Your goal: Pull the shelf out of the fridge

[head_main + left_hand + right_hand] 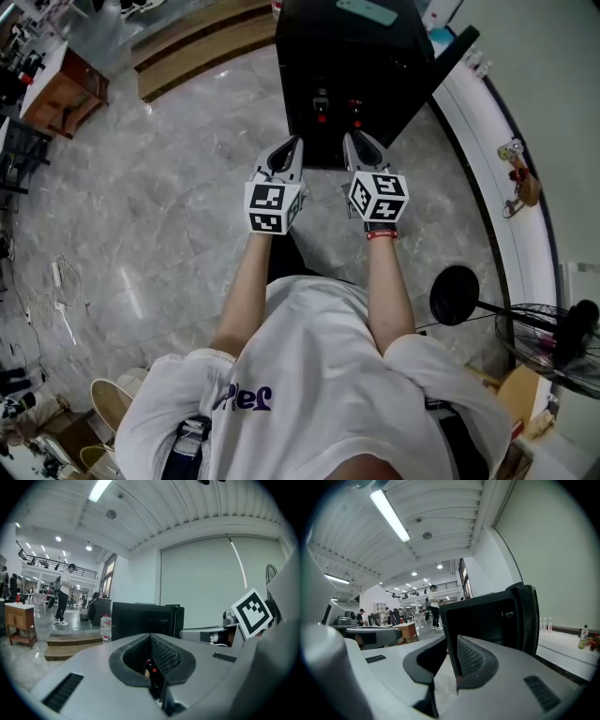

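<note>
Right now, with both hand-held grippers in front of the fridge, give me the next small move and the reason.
Probably ease both forward into the fridge. Its door stands open, the left hand-held gripper and right hand-held gripper hang short of the opening, and neither holds anything. The dark interior hides the shelf.

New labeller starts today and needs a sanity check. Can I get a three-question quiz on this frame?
1. True or false: the fridge door is shut.
2. The right gripper has its jaws: A) apart, empty; B) shut on a shelf; C) shut on a bottle.
3. In the head view, the door hangs at the fridge's ___ side.
Key: 1 false, it stands open; 2 A; 3 right.
</note>
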{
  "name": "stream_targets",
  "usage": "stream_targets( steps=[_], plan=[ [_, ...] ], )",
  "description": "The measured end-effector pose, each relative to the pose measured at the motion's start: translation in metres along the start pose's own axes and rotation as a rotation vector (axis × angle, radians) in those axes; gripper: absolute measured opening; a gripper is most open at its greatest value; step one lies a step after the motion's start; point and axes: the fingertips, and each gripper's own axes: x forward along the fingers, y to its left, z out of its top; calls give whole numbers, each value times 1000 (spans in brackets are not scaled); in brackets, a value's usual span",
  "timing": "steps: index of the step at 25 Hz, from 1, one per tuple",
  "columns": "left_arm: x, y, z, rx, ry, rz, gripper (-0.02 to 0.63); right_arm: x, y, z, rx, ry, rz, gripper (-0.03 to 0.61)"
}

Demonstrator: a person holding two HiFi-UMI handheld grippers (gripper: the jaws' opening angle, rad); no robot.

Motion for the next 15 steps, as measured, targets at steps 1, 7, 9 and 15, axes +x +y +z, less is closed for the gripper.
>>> stream_targets(
  steps=[1, 7, 9, 15],
  plan=[
    [6, 6, 0, -5, 0, 0, 17, 8, -1, -2, -3, 8, -1, 81],
    [33, 27, 1, -14, 6, -22, 17, 44, -7, -7, -7, 36, -17, 100],
    [41, 34, 2, -18, 12, -29, 17, 55, -7, -9, -7, 48, -19, 111],
    [59, 49, -1, -31, 25, -46, 17, 81, -9, -24, 2, 91, -20, 131]
  ],
)
